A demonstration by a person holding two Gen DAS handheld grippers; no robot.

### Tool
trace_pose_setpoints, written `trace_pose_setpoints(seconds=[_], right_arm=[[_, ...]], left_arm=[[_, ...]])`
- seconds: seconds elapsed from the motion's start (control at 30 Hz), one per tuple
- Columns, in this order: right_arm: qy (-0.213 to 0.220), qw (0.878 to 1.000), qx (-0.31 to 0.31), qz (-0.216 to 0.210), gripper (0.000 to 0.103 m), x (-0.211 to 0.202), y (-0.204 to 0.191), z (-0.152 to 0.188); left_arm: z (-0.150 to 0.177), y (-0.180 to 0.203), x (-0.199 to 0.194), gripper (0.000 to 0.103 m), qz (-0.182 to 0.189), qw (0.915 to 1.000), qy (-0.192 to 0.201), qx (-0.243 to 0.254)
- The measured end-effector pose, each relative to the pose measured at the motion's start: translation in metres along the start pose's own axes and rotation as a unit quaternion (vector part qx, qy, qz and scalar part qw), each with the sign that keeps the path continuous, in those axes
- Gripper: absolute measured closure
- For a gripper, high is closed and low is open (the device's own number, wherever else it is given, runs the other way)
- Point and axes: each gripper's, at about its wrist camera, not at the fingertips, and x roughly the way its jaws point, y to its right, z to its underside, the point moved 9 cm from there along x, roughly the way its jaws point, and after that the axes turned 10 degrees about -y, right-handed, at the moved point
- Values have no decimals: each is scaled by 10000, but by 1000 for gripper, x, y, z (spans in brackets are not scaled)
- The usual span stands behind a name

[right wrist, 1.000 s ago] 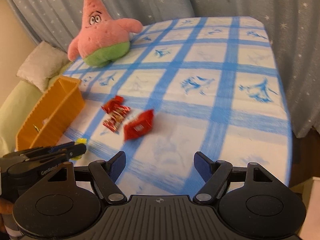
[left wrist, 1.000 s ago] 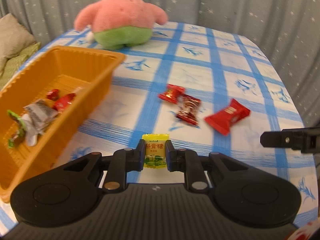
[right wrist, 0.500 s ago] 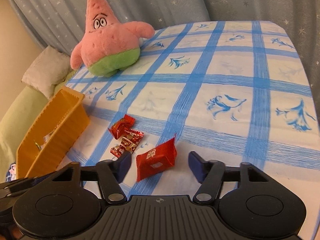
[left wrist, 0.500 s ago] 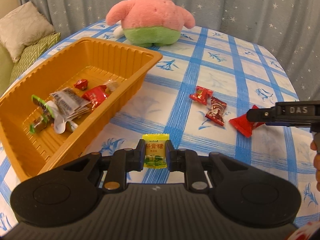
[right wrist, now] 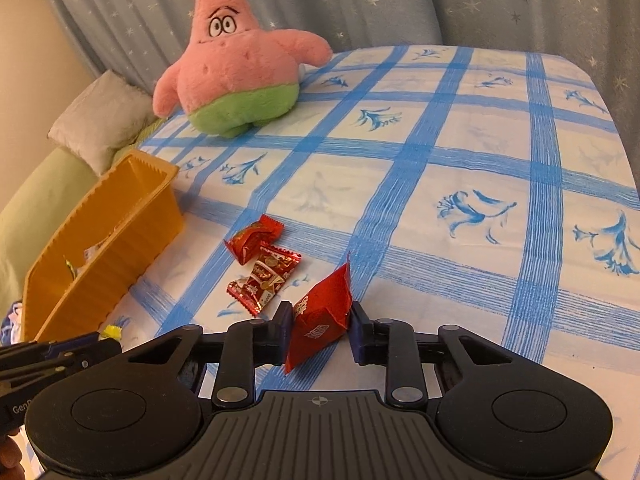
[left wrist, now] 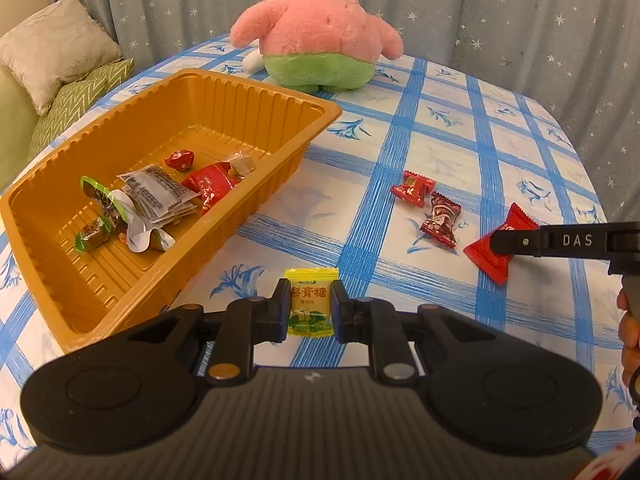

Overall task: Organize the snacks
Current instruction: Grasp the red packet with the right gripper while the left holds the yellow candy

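Jaws of left gripper (left wrist: 310,307) pinch yellow candy (left wrist: 311,307), lower centre of left view, just right of orange tray (left wrist: 276,148) holding several wrapped snacks (left wrist: 160,196). Two loose red candies (left wrist: 430,206) lie mid-right on checked tablecloth (left wrist: 440,128). Right gripper (right wrist: 318,326) jaws press on red packet (right wrist: 322,314), lower centre of right view. Pink plush (right wrist: 240,64) upper left.

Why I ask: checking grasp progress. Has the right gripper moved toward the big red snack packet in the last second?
Yes. The right gripper advanced across the checked tablecloth and its fingers now flank the red packet.
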Motion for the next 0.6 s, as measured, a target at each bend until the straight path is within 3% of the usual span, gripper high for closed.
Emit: trace_pose_setpoints(seconds=[0.6], right_arm=[[11,9985,-518,-202,77,-38,-38,12]], left_arm=[[5,2,-38,85,89,9998,157,-108]])
